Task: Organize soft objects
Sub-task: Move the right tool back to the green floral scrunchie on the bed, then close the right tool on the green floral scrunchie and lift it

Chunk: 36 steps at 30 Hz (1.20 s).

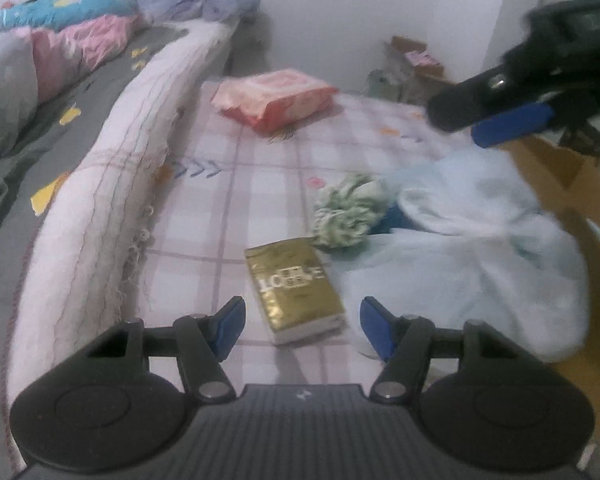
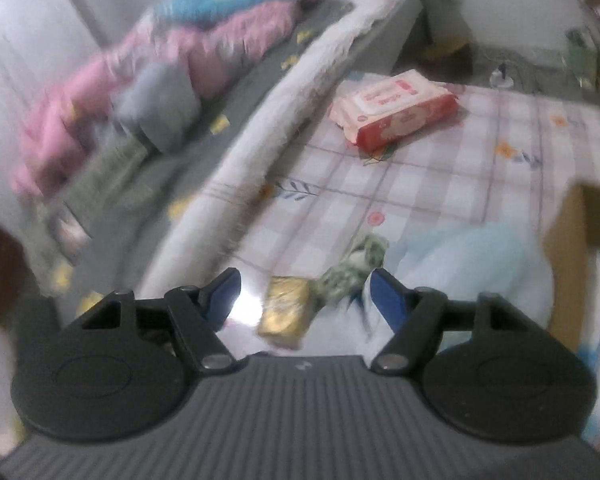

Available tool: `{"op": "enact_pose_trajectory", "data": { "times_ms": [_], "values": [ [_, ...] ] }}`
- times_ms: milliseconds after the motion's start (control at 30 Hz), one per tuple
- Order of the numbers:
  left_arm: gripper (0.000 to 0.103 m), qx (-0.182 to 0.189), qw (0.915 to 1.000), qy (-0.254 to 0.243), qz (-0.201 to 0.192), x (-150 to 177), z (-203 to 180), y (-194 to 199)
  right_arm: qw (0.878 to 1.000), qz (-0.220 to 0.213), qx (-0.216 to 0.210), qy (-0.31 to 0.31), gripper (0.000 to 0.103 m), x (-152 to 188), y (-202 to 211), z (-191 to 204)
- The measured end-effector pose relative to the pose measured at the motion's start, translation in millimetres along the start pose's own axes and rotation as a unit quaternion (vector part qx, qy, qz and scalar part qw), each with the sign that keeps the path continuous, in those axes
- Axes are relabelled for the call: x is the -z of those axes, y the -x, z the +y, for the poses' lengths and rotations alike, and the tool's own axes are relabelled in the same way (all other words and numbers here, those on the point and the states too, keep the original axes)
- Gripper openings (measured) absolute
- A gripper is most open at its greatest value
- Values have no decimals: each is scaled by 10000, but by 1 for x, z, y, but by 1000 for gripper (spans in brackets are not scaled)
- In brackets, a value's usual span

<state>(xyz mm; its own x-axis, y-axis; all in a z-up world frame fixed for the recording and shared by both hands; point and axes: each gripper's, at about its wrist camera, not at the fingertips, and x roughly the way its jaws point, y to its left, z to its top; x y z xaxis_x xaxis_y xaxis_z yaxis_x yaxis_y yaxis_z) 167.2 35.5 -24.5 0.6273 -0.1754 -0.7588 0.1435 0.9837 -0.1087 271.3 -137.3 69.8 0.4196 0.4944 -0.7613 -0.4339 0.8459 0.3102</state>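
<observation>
Your left gripper [image 1: 302,328] spread open and empty over the gold tissue pack [image 1: 295,289] on the checked sheet [image 1: 260,152], green-white scrunchie [image 1: 348,210] just beyond, touching the pale blue towel [image 1: 476,264], your right gripper [image 2: 300,296] also open, empty, red wipes pack [image 2: 396,108] well apart.

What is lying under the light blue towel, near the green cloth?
A dark blue patch shows under the light blue towel, beside the green cloth. What it is cannot be told; the towel covers the rest.

Glossy gold foil pack [image 1: 296,288]; fluffy pale-blue cloth [image 1: 468,256]; matt checked sheet [image 1: 260,168].
</observation>
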Motion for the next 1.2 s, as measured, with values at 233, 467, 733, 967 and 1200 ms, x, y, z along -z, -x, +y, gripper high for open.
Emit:
{"op": "enact_pose_trajectory", "data": {
  "times_ms": [233,467,733,967,1200],
  "values": [
    [65,-21,9991,350,225,-12,14,-28,9912,982,569,681,72,-46,-94,-7],
    [66,-21,9984,367,424,-18,15,-51,9855,1594,463,365,62,-55,-156,-37],
    [71,-73,9987,233,438,-20,10,-62,9819,1894,19,32,36,-51,-180,-52],
    [61,-7,9988,208,446,-22,9,-63,9841,1761,-151,-172,21,-50,-172,-56],
    [58,-67,9992,164,371,-23,10,-59,9881,1474,-305,-301,18,-55,-156,-55]
  ]
}}
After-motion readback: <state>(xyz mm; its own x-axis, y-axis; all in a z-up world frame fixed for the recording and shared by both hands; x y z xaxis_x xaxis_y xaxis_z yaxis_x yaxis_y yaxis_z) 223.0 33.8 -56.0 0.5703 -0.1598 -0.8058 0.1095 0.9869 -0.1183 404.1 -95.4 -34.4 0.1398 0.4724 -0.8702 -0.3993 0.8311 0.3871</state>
